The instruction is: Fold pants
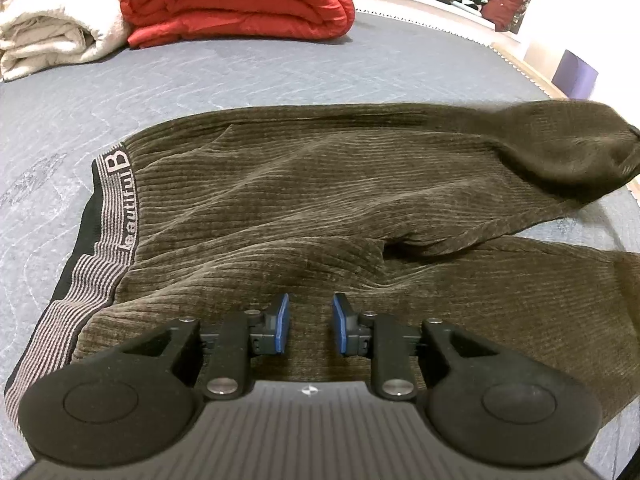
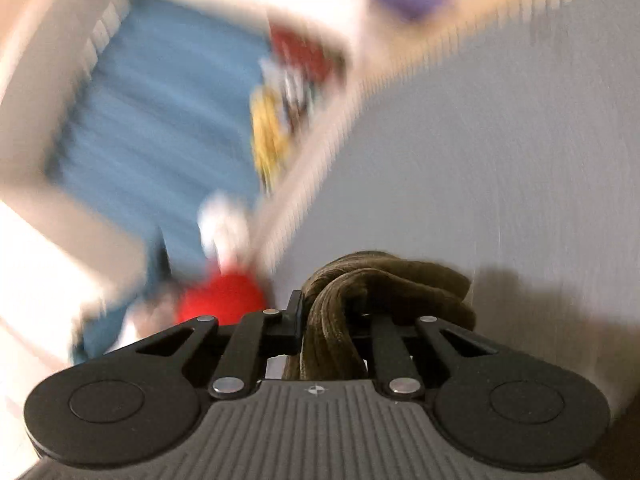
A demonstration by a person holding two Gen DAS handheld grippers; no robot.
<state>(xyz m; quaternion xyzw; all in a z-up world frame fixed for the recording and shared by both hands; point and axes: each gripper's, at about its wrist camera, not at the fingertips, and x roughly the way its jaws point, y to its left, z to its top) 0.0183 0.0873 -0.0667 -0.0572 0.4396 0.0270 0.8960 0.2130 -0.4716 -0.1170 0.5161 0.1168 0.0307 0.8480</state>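
Right gripper (image 2: 324, 320) is clamped on a bunched pant leg (image 2: 360, 288). Left gripper (image 1: 308, 326), jaws apart, hovers over the pants (image 1: 320, 200), which lie left to right on the bed (image 1: 240, 76), waistband (image 1: 104, 216) left.

The left claw (image 1: 308, 326) is built of matte black parts on a grey ribbed housing, which fills the 6 o'clock edge of the left wrist view. A small compass-like mark is printed at the top middle of that housing. Two rounded black lobes, each with a recessed circle, are set at 7 and 5 o'clock. Black link arms are pinned with silver round-headed screws, and triangular cut-outs are seen in the outer links. The fingers (image 1: 282, 322) are faced with blue pads on dark grey mounts.

The right claw (image 2: 326, 316) is made alike: grey ribbed housing, the same printed mark, black lobes, silver pins. Its pads are hidden.
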